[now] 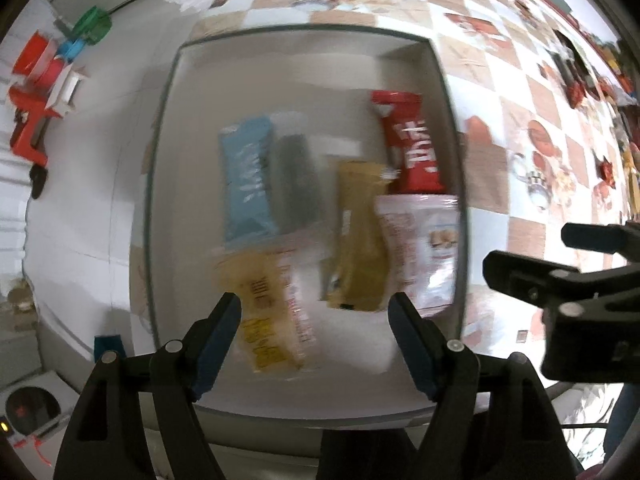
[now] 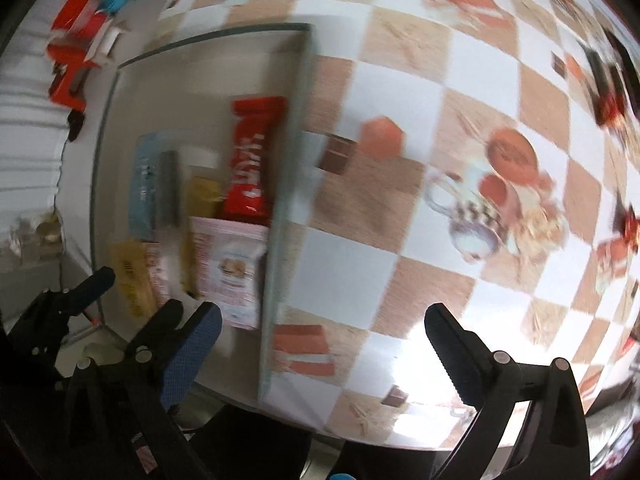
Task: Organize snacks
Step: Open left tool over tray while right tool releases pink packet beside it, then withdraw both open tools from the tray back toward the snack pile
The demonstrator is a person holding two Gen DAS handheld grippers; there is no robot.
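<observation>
Both grippers, left point(image 1: 314, 312) and right point(image 2: 322, 322), spread empty; glossy snack packets in rectangular white tray point(image 1: 160, 184) on checkered tablecloth point(image 2: 400, 92).

Motion blur smears both views, leaving the print on the red packet point(image 1: 408, 144) and blue packet point(image 1: 248, 184) unreadable. A dark item point(image 1: 298, 180) between packets, perhaps another wrapper, stays unidentifiable. Small snacks point(image 1: 584, 76) at the upper right are indistinct.
</observation>
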